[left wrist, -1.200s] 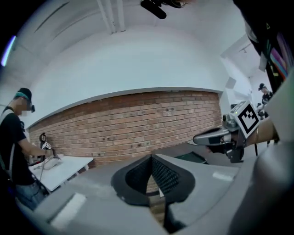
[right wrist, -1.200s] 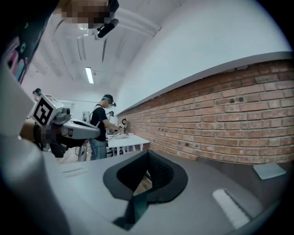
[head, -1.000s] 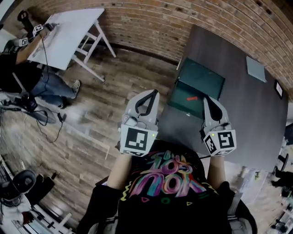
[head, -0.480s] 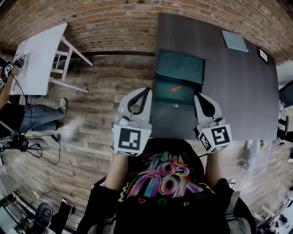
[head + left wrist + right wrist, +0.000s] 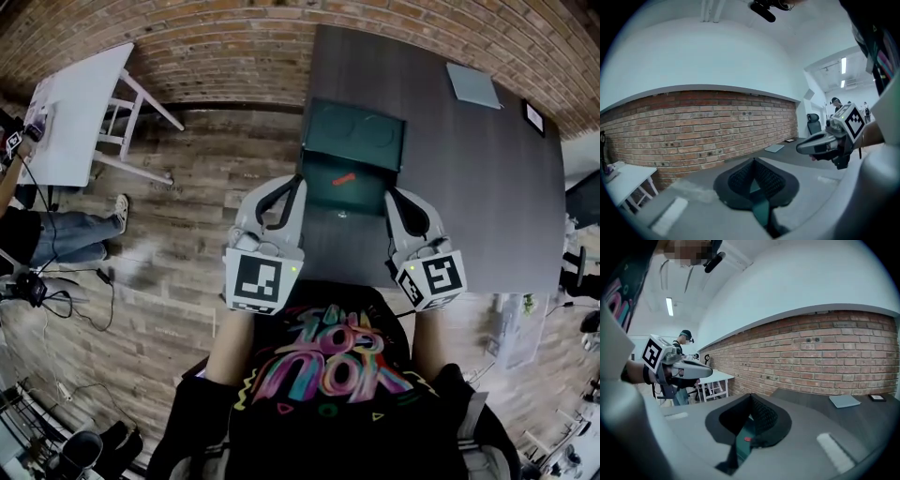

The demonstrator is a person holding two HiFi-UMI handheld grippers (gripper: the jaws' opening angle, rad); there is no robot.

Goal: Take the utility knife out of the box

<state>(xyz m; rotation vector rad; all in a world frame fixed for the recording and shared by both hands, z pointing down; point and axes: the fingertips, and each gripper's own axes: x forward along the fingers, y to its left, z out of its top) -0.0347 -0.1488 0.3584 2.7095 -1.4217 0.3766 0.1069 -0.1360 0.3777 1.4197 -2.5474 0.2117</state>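
On the dark table (image 5: 469, 187) an open green box (image 5: 352, 133) stands near the left edge, lid tipped back. A red utility knife (image 5: 339, 179) lies inside it. My left gripper (image 5: 298, 181) is shut and empty, its tip by the box's front left corner. My right gripper (image 5: 388, 195) is also shut and empty, at the front right corner. The left gripper view shows the closed left gripper (image 5: 753, 161) with green box (image 5: 758, 208) behind it. Past the closed right gripper (image 5: 750, 397) in the right gripper view, a bit of the red knife (image 5: 747, 438) shows.
A grey flat pad (image 5: 472, 84) and a small dark framed item (image 5: 533, 117) lie at the table's far right. A white table (image 5: 75, 117) and a person's legs (image 5: 56, 234) are off to the left over wooden floor. A brick wall (image 5: 234, 47) runs behind.
Both grippers, still shut, have closed in on the box, which now sits right between their tips. The head view has swung so the table is squarer ahead.
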